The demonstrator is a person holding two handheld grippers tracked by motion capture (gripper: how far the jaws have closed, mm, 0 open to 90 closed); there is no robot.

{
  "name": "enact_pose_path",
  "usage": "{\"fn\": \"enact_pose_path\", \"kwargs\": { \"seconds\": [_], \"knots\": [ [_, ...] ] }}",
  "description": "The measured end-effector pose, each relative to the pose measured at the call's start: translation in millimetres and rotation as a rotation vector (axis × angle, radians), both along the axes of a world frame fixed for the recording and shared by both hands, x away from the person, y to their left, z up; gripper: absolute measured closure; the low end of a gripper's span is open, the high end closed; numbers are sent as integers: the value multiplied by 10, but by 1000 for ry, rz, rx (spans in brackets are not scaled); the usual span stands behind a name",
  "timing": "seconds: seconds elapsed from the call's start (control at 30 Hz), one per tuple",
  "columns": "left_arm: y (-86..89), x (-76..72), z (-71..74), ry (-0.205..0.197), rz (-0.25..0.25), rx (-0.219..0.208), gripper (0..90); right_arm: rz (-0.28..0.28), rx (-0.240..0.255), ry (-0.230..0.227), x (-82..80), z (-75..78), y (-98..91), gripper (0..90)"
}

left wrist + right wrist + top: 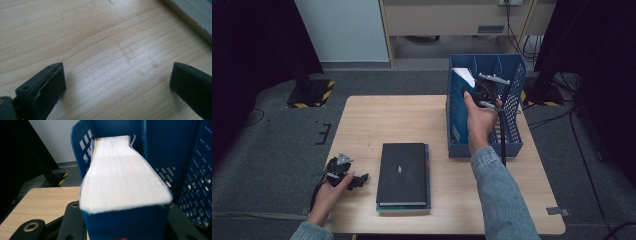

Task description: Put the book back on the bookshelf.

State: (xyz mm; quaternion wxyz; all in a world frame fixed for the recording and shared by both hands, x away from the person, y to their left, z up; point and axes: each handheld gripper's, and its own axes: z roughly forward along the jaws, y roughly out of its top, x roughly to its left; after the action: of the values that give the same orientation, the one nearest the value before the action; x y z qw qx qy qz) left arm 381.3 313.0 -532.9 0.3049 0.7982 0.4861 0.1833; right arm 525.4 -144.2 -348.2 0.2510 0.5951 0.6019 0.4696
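Note:
A thick blue book [464, 76] with white page edges stands tilted in the left slot of the blue file basket [484, 149]. My right gripper [482, 94] is shut on the book, its jaws against both covers. In the right gripper view the blue book [122, 177] runs away from me between the jaws of my right gripper [125, 222], inside the basket [115, 130]. My left gripper [360, 180] lies on the table at the front left, a hand around it. Its jaws stand wide apart in the left gripper view, where my left gripper [117, 82] has only bare wood between them.
A black book [402, 172] lies flat on a teal one at the table's [377, 120] front middle, just right of my left gripper; the stack's edge [192, 15] shows close by. The basket stands at the table's back right. Dark stands flank the table.

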Motion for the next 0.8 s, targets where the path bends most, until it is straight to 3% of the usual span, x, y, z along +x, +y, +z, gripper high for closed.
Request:
{"fn": "enact_pose_path", "kwargs": {
  "seconds": [0.8],
  "knots": [
    [3, 1, 6, 6, -4, 6, 0, 59, -57, 59, -367, -39, 0, 567]
  ]
}}
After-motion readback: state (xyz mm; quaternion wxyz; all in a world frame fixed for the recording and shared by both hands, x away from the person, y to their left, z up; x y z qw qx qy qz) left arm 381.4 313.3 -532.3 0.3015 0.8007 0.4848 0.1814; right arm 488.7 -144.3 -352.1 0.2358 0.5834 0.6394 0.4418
